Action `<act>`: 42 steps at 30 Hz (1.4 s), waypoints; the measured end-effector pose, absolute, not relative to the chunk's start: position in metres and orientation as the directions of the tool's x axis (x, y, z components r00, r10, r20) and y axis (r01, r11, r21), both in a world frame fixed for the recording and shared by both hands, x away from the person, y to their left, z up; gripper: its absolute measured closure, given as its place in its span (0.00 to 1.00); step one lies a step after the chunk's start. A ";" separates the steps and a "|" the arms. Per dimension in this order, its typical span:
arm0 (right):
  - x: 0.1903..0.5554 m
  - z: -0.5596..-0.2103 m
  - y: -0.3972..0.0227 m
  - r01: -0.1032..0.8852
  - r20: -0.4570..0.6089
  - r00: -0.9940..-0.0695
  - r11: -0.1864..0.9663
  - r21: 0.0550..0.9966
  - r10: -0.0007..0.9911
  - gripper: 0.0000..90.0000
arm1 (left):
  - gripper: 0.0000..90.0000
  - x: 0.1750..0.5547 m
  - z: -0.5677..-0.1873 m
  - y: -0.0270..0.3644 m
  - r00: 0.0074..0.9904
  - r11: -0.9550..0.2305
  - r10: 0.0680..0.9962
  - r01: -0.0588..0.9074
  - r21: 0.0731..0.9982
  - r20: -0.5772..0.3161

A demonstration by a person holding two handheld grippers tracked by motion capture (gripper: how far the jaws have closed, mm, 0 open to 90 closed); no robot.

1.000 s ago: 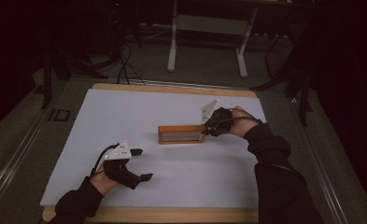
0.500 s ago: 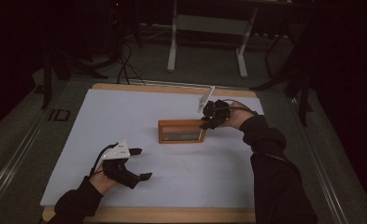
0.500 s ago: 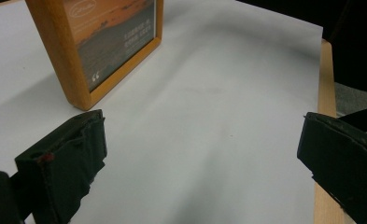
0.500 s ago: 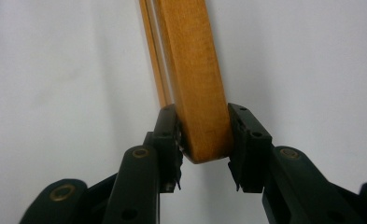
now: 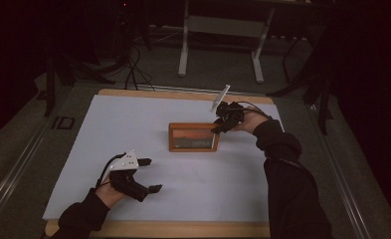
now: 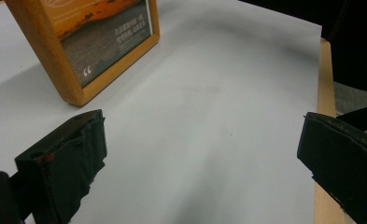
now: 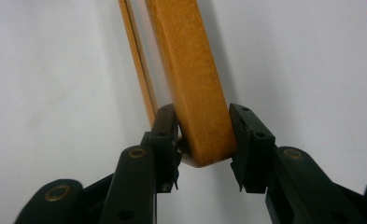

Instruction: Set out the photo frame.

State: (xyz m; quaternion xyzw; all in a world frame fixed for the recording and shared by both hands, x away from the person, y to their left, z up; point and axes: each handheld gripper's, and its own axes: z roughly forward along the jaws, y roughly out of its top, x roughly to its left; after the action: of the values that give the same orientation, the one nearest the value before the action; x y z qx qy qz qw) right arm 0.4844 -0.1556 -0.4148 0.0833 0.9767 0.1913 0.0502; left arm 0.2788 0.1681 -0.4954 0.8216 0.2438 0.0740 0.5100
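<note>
The right gripper [image 5: 222, 124] clamps its jaws on the right edge of the wooden photo frame [image 5: 193, 137], standing mid-picture on the counter [image 5: 133, 119], probably to steady it, while the left gripper [image 5: 146, 174] rests released.

obstacle: picture frame [image 5: 193, 137] (mid-table) | free: white table [image 5: 133, 119] all around it

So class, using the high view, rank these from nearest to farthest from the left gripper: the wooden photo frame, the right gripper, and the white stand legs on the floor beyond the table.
1. Wooden photo frame, mid-table, ahead and right of the left gripper.
2. Right gripper, at the frame's right end.
3. White stand legs, on the floor past the table's far edge.
</note>
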 end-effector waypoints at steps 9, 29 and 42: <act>0.493 -0.419 -0.156 0.177 -0.061 -0.974 0.902 0.395 0.218 0.68 | 0.02 0.278 -0.498 0.167 0.870 -0.373 0.478 0.323 0.870 -0.118; 0.507 -0.429 -0.156 0.177 -0.078 -0.970 0.892 0.417 0.230 0.61 | 0.02 0.278 -0.501 0.165 0.873 -0.370 0.470 0.331 0.868 -0.133; 0.506 -0.430 -0.153 0.176 -0.106 -0.966 0.895 0.410 0.238 0.58 | 0.02 0.278 -0.502 0.166 0.873 -0.375 0.468 0.333 0.865 -0.133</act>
State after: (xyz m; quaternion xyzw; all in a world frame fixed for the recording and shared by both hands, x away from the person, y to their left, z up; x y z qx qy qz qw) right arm 0.5056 -0.1528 -0.4299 0.1065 0.9704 0.2027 0.0766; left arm 0.2784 0.1657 -0.5017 0.8263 0.2425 0.0672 0.5039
